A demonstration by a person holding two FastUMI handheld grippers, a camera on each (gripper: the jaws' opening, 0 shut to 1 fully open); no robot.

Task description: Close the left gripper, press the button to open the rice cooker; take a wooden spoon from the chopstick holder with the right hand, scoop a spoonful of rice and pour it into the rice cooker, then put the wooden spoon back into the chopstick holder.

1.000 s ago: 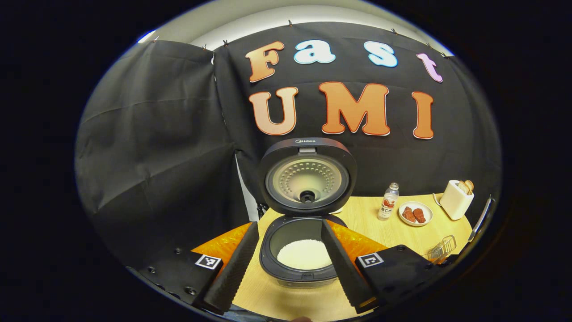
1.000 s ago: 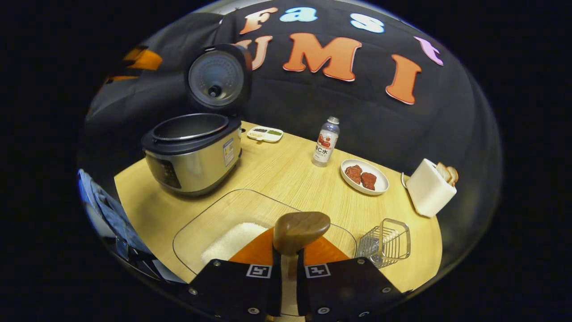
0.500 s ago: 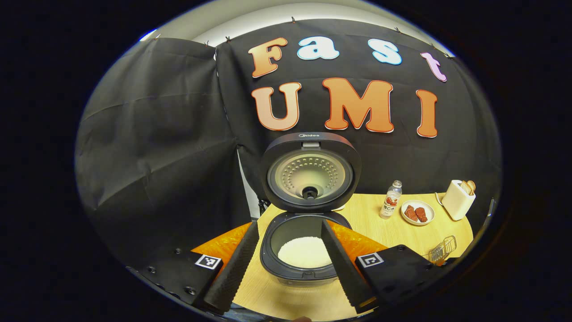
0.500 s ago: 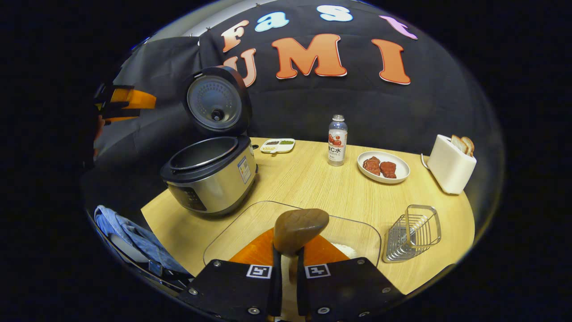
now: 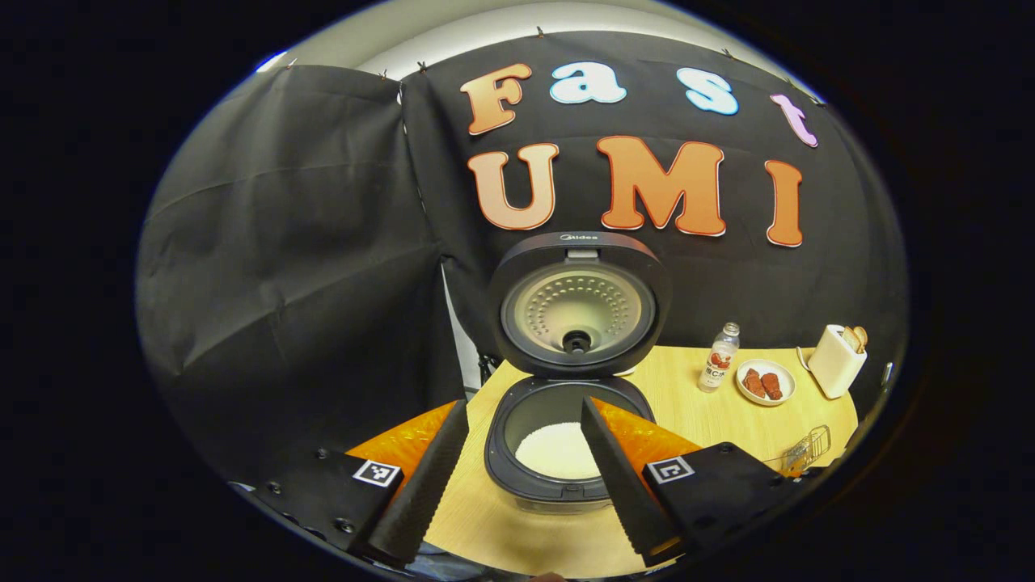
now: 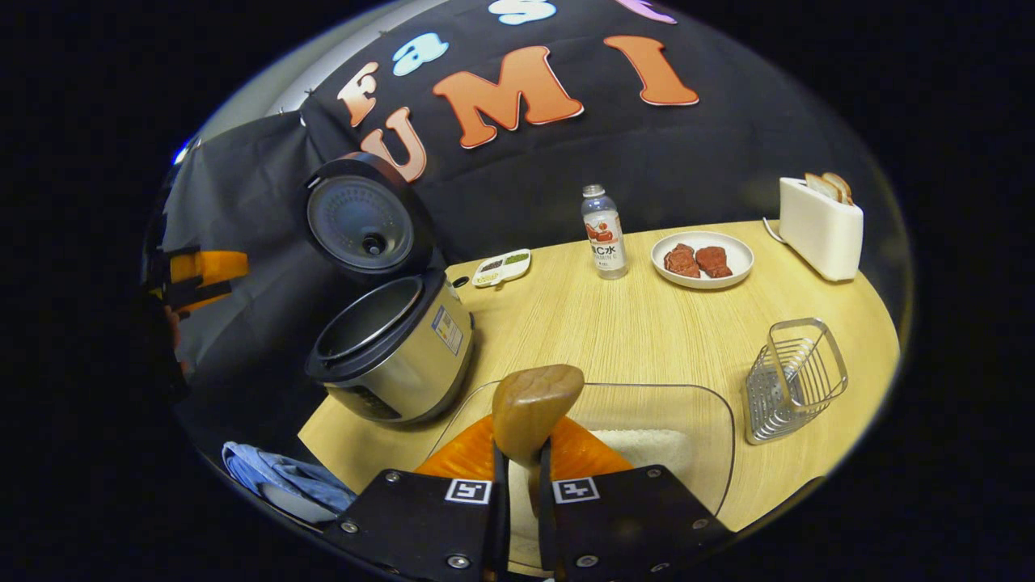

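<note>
The rice cooker (image 5: pixel 566 477) stands open, lid (image 5: pixel 576 303) upright, with white rice (image 5: pixel 556 449) in its pot. My left gripper (image 5: pixel 524 412) hovers in front of it, open, its fingers (image 5: pixel 424 485) spread either side of the pot and holding nothing. In the right gripper view, my right gripper (image 6: pixel 517 469) is shut on the handle of the wooden spoon (image 6: pixel 534 404), whose bowl sticks up over the glass tray (image 6: pixel 711 404) of rice. The wire chopstick holder (image 6: pixel 796 376) stands to the right of the tray, holding nothing. The cooker (image 6: pixel 388 347) is to the left.
On the wooden table (image 6: pixel 647 323) stand a drink bottle (image 6: pixel 602 234), a plate of meat (image 6: pixel 701 259), a white toaster (image 6: pixel 818 222) with bread and a small condiment dish (image 6: pixel 501 267). Blue denim (image 6: pixel 283 477) of a person shows at the near left edge.
The right gripper with the spoon has swung and tilted, so the chopstick holder sits higher and closer on its right. The left gripper has drifted slightly left; it stays open.
</note>
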